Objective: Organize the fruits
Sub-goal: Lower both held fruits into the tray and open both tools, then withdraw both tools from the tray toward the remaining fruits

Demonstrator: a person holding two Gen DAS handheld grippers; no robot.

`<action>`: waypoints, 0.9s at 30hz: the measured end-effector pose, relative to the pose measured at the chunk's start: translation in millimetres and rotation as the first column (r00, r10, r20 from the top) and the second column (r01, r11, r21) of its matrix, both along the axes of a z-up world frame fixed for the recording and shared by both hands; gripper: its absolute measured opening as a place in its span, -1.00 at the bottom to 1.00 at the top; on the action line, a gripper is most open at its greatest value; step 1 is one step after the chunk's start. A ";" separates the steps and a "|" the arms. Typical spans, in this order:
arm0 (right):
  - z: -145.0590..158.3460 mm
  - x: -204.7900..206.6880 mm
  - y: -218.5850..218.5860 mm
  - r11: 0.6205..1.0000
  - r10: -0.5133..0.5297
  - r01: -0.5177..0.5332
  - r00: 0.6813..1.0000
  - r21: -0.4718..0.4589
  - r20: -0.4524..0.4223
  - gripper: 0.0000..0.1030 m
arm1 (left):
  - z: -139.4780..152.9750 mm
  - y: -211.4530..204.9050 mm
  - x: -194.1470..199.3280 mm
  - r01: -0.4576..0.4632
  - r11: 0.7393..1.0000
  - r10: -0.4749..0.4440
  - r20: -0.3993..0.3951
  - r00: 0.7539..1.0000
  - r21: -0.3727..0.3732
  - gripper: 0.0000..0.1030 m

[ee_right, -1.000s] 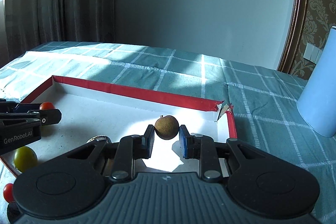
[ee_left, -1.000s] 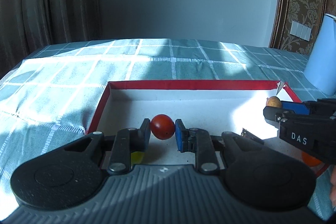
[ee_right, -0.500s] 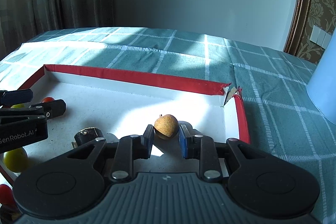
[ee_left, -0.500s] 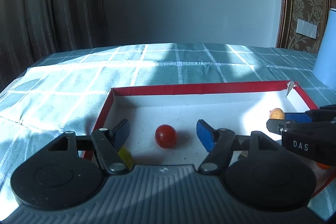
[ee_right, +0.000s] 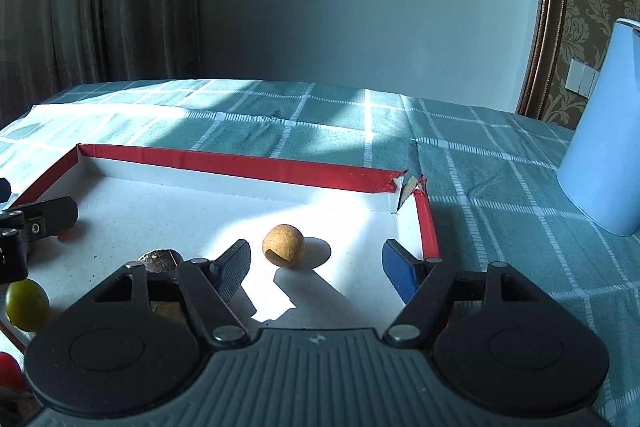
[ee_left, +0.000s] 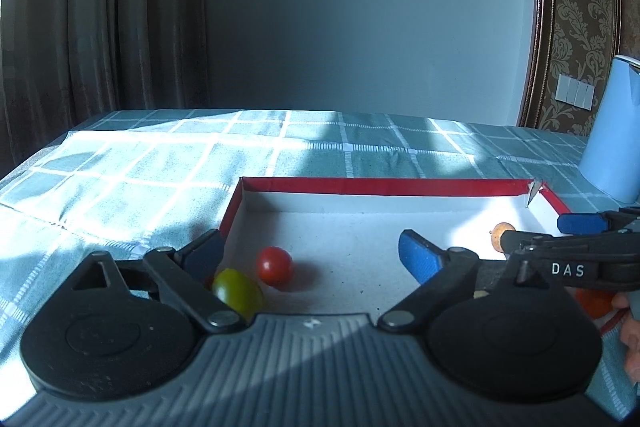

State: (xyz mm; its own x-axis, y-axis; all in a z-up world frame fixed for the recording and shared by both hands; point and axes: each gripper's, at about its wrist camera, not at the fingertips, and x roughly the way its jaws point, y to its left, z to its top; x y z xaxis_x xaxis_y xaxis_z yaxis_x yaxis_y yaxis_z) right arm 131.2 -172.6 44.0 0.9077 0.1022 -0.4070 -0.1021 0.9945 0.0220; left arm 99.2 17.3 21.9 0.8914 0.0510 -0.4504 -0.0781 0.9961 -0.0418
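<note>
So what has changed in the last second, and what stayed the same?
Both grippers let go. The left gripper released the red tomato, the right gripper the brown fruit; both fruits now lie free in the box, and both sets of jaws are opening. The box and the yellow fruit stayed put.

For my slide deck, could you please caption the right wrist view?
Right gripper, jaws opening, frames a released tan round fruit resting on the white floor of the red-rimmed box.

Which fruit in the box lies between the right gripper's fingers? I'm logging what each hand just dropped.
The tan, rough-skinned round fruit, sunlit near the torn corner of the red-rimmed box. The red tomato and yellow-green fruit lie by the left gripper.
</note>
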 end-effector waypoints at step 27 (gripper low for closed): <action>-28.7 -164.2 -3.5 0.934 0.348 -0.352 0.935 0.067 0.065 0.40 | -20.1 46.7 -96.1 0.014 0.995 -0.025 -0.108 0.994 -0.102 0.94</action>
